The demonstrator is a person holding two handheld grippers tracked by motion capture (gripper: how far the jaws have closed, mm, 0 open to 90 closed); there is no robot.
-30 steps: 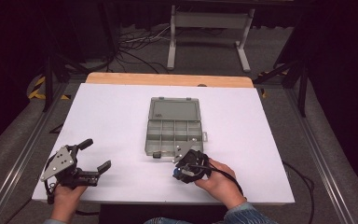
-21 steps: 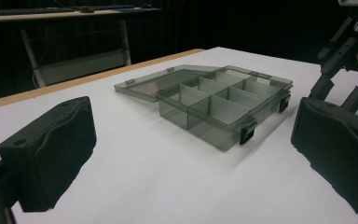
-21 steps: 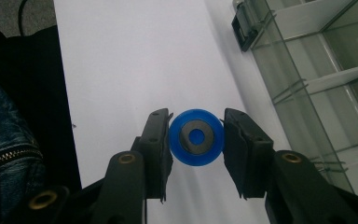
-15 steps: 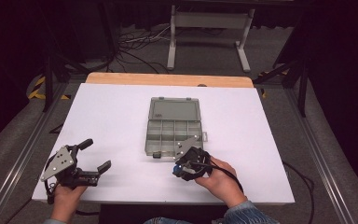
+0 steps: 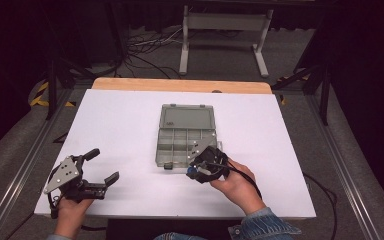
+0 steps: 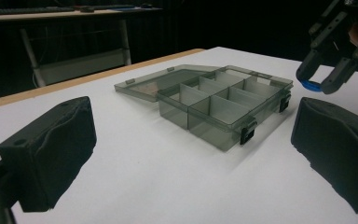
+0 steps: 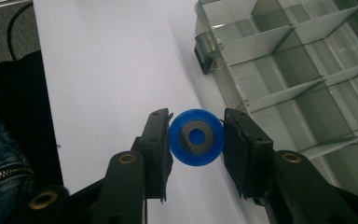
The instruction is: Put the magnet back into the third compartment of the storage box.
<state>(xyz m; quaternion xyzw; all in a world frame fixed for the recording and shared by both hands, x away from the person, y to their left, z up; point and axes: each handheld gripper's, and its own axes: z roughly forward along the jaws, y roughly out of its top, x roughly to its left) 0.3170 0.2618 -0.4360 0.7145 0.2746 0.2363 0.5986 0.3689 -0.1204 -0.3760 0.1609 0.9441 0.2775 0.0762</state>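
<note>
right gripper view: blue ring clamped between right tool jaws.

- I work in a lab or studio, I think: black curtains hang all around.
- My white table stands on grey carpet.
- Cables and a metal stand are behind.

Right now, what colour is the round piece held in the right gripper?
Blue, with a dark grey centre ring: the round piece shows best in the right gripper view, clamped between the jaws.
</note>
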